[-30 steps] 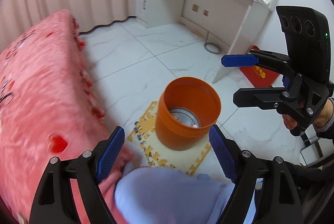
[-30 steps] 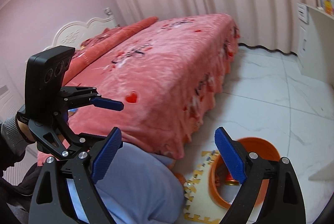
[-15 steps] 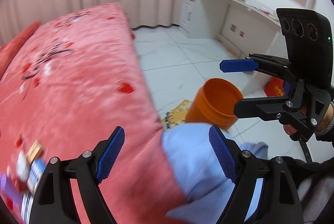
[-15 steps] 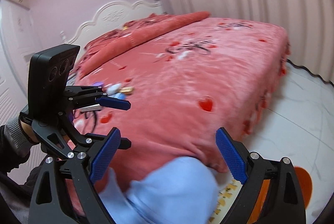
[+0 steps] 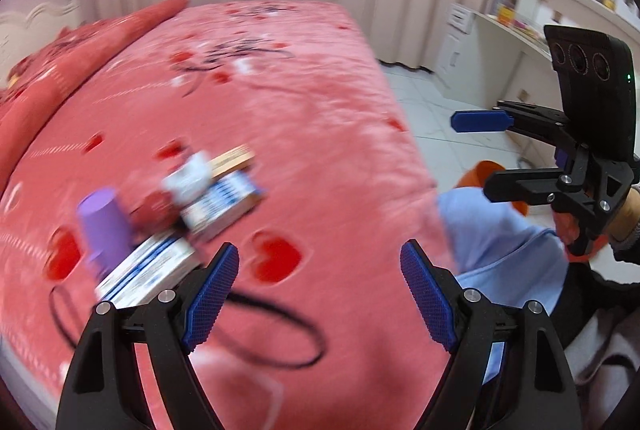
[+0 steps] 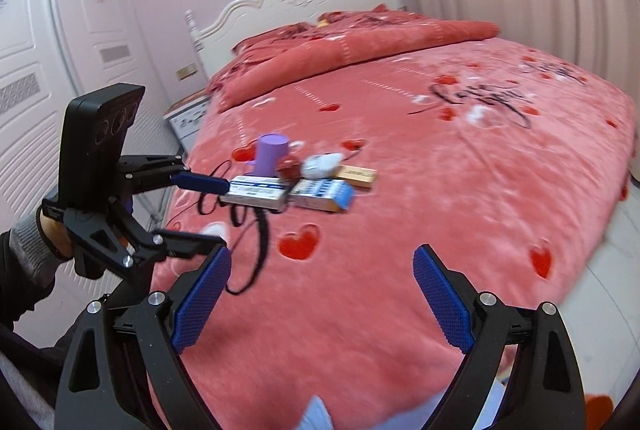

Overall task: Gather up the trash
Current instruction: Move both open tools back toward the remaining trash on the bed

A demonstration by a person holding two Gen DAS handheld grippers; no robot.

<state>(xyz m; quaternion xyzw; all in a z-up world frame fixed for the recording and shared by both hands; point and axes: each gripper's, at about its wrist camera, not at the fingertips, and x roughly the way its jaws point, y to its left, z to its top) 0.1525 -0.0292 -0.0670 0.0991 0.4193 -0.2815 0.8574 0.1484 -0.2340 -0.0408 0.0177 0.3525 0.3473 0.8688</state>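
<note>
A heap of trash lies on the pink bedspread (image 5: 280,101): a purple cup (image 5: 105,226), a blue-and-white box (image 5: 222,199), a second white box (image 5: 148,270), a crumpled white wrapper (image 5: 188,177) and a tan box (image 5: 234,159). The heap also shows in the right wrist view, with the purple cup (image 6: 272,153) and blue-and-white box (image 6: 322,193). My left gripper (image 5: 320,294) is open and empty, just short of the heap. My right gripper (image 6: 320,302) is open and empty, further back. The orange bin (image 5: 476,173) stands on the floor, mostly hidden.
The bed has a white headboard (image 6: 296,1) and a rolled pink quilt (image 6: 360,41). A white wardrobe (image 6: 60,49) stands at the left. A desk and shelves (image 5: 520,9) stand at the far right. The person's light-blue knee (image 5: 500,230) lies beside the bed edge.
Both grippers have swung left from the orange bin on the floor to the bed. The trash heap has come into view in front of them. Both stay open.
</note>
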